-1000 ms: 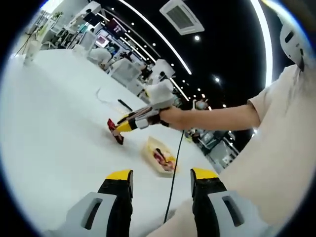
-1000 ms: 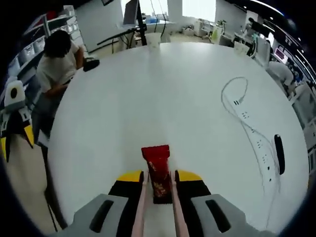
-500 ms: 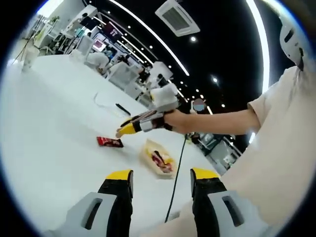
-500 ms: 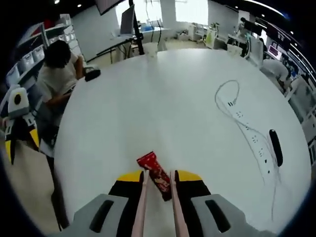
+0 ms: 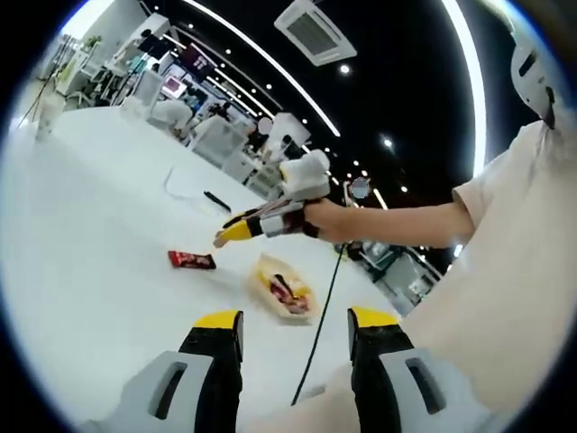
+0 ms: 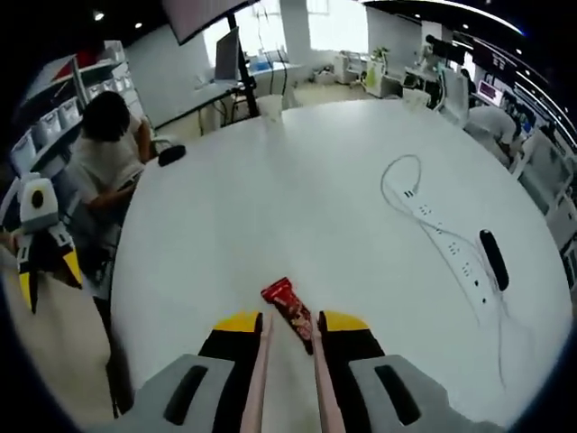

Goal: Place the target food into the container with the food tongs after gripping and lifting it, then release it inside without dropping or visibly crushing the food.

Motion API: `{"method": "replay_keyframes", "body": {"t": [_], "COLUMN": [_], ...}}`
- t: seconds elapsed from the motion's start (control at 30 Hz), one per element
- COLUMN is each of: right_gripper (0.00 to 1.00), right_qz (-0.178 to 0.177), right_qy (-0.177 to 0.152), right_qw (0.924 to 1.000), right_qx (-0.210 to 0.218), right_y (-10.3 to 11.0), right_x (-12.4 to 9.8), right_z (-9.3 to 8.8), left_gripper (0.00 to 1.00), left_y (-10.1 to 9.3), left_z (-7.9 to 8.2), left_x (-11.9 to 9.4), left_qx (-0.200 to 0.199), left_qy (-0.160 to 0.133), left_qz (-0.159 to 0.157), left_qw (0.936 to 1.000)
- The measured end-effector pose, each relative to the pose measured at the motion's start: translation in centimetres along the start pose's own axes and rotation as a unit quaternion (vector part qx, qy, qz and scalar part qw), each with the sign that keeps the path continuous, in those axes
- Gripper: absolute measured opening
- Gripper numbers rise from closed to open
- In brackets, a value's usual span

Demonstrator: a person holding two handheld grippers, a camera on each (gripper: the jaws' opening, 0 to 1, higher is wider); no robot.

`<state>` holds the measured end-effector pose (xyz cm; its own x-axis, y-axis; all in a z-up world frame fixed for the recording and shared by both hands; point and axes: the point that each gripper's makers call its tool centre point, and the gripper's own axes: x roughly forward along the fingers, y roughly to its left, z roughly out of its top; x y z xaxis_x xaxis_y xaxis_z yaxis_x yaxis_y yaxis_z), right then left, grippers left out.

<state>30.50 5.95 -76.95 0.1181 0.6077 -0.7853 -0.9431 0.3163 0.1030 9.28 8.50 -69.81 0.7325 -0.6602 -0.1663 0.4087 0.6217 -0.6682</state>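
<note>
- Left gripper view: the left gripper (image 5: pixel 296 327) hangs low over the white counter (image 5: pixel 81 234), its two yellow-tipped jaws spread wide with nothing between them.
- Across the counter, a person's hand (image 5: pixel 326 219) holds the right gripper (image 5: pixel 223 237) above the surface, pointing down toward a red snack packet (image 5: pixel 191 260) that lies flat on the counter, just beside the tip but apart from it.
- Near the packet sits a shallow yellowish container (image 5: pixel 280 289) with some reddish food already in it; the packet is outside it.
- A black cable (image 5: pixel 317 317) runs down from the person's hand toward the counter's near edge.
- Right gripper view: the right gripper (image 6: pixel 288 327) carries pale food tongs (image 6: pixel 257 379), their two arms running forward along the jaws. The jaws press on the tongs, whose tips stand slightly apart.
- The red snack packet (image 6: pixel 289 306) lies on the counter (image 6: pixel 297 189) just ahead of the tong tips, angled; whether the tips touch it I cannot tell.
- A white power strip (image 6: pixel 451 253) with its looping cord lies well off to the right, a dark object (image 6: pixel 492 260) beside it.
- A seated person (image 6: pixel 101 149) is at the counter's far left edge, with the left gripper (image 6: pixel 42 248) showing at the left.
</note>
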Motion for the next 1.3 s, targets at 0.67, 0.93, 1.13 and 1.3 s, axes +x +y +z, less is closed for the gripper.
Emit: {"method": "replay_keyframes", "body": {"t": [0.67,0.93,1.13,1.3], "right_gripper": [0.24,0.24,0.24,0.24], "right_qz": [-0.029,-0.054,-0.078,-0.091], "right_qy": [-0.097,-0.140,-0.160,-0.180], "right_qw": [0.9938,0.9862,0.9805,0.9750], "right_qx": [0.047,0.070,0.084,0.092], "right_y": [0.2,-0.6,-1.7,-2.4], "right_x": [-5.6,-8.7,-11.0,-12.9], "right_z": [1.7,2.2,1.8,1.5], "left_gripper": [0.43,0.43,0.43,0.42], "left_y": [-2.1,-3.4,-4.8,-5.5], "left_z": [-0.8,-1.2,-0.8,-1.1], "left_x": [-0.5,0.8,2.0,3.1], "left_qx": [0.024,0.041,0.057,0.071], "left_qy": [0.024,0.051,0.066,0.083], "left_qz": [-0.016,-0.041,-0.060,-0.072], "left_qw": [0.9993,0.9970,0.9943,0.9914]}}
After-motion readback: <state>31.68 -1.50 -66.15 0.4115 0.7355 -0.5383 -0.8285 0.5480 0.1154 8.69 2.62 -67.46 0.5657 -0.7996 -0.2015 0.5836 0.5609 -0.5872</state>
